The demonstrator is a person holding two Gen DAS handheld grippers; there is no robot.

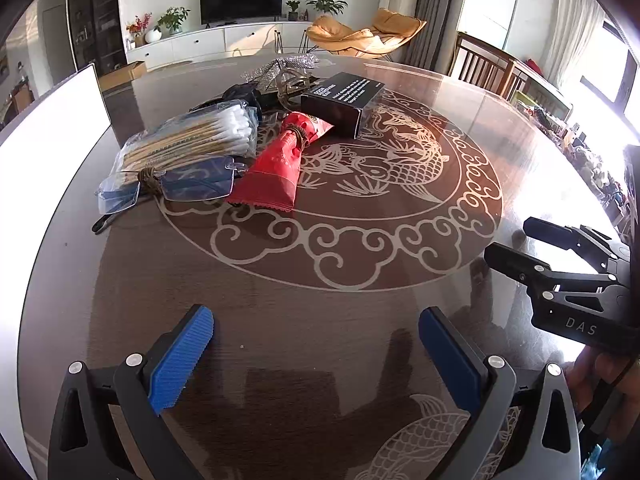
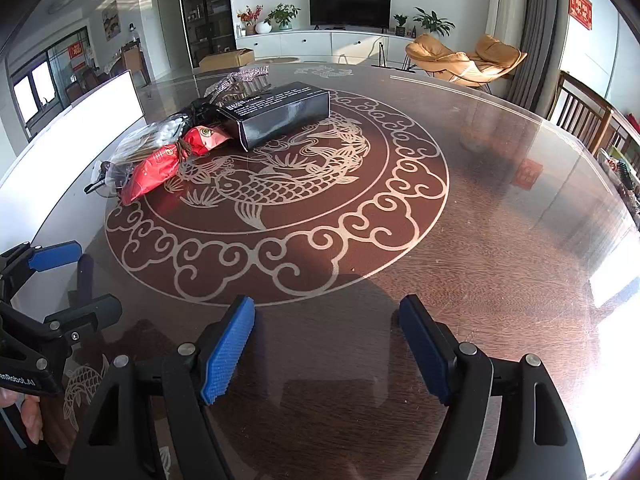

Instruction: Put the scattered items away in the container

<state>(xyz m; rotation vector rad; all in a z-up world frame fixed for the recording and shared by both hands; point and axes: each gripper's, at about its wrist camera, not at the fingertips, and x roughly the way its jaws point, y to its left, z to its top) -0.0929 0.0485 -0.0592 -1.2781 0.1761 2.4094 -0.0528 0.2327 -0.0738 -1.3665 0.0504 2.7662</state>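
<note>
While our left tool point(image 1: 316, 354) and right tool point(image 2: 327, 346) hover spread and empty, clutter including a black box point(image 2: 280, 114) crowds the bench point(image 2: 480, 240).

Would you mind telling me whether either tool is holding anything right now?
Nothing is held: the left tool and right tool are both open over bare table.

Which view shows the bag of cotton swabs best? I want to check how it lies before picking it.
The left wrist view: the bag of cotton swabs lies flat and near, with white tips and sticks visible. In the right wrist view the bag is small, partly hidden behind the red packet.
</note>
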